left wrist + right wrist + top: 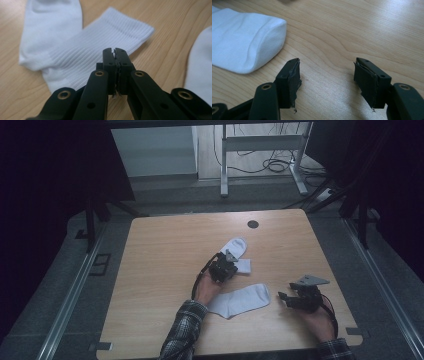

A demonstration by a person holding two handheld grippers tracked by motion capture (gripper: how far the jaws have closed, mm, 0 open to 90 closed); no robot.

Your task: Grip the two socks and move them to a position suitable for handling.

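Nearest, the right gripper (286, 298) hovers with jaws spread wide over bare table (165, 250), just beside the near sock (241, 300). Beyond, the left gripper (230, 269), jaws pressed together, sits over the far sock (236, 251). Pairing apparently hasn't begun; both socks lie apart.

Two white socks lie flat on my wooden table (165, 245). The far sock (237, 251) sits near the table's middle, bent at the heel: its rounded foot points toward the table's far edge, and its ribbed cuff (100, 50) turns off to the right, squared at the end. The near sock (240, 300) lies closer to my edge of the table, stretched almost straight and slightly slanted, its rounded toe (265, 41) toward the table's right side. The two socks lie near each other without touching.
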